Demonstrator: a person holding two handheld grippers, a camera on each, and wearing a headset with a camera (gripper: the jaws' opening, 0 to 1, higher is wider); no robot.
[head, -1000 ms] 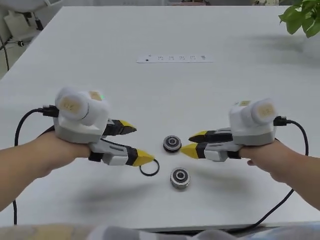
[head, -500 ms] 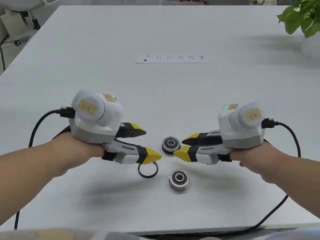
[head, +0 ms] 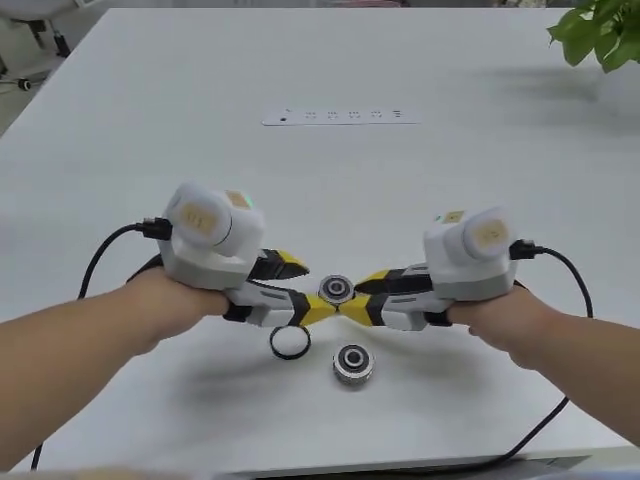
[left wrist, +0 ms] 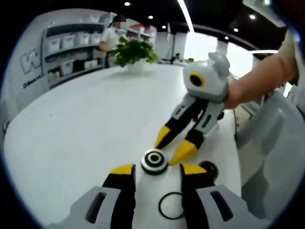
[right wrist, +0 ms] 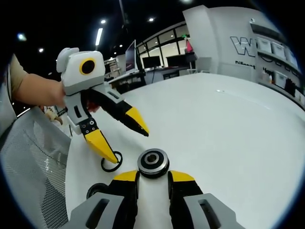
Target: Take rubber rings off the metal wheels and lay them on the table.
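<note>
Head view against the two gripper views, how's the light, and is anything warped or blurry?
Head view: even, soft light, faint shadows on the white table, the far wheel sharp. Left gripper view: the fisheye bows the table edge, the windows blow out, and the shelves look soft. Right gripper view: dark ceiling with bright ceiling lamps, the same bowing, the wheel crisp.
</note>
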